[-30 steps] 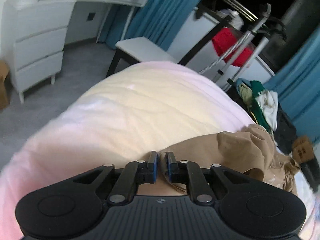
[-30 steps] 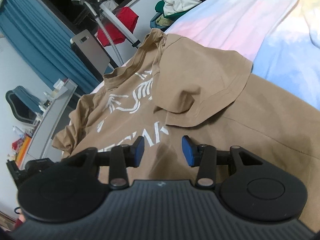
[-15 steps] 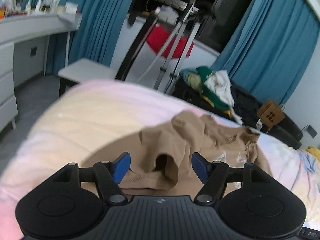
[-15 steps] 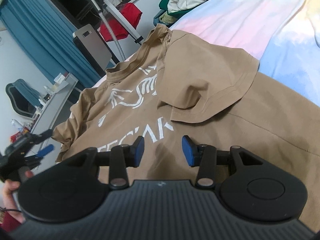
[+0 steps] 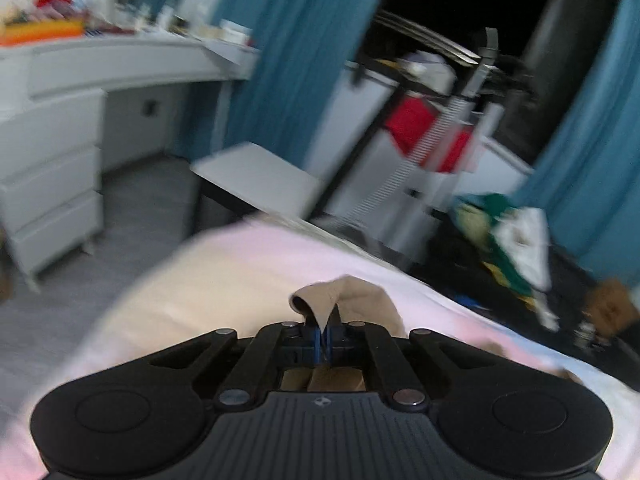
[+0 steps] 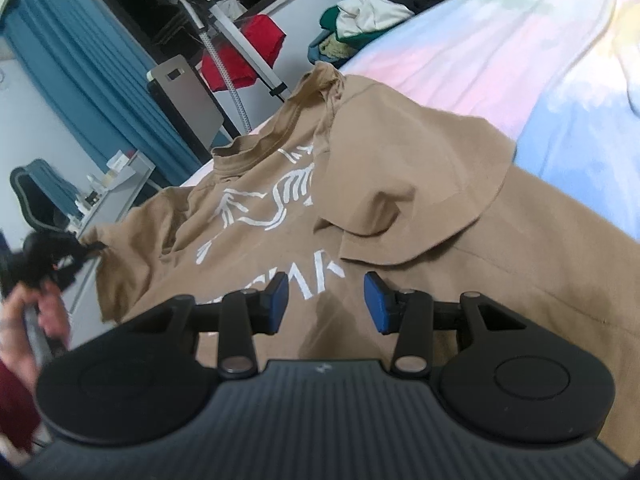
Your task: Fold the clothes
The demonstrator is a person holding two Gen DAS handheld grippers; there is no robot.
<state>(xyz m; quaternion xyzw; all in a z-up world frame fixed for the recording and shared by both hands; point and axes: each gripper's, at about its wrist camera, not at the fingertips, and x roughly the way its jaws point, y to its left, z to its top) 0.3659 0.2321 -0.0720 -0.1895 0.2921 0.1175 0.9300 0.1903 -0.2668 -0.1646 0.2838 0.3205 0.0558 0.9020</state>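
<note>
Cloth fills the left wrist view: the left claw [image 5: 325,336] is clamped on a tan fold, probably a sleeve of the shirt [image 5: 352,300], though blur hides detail. From the right wrist view, the right claw [image 6: 326,304] hangs apart and empty above the shirt, which lies on the bed [image 6: 520,52]. One sleeve [image 6: 416,184] is folded in; the rest remains.
</note>
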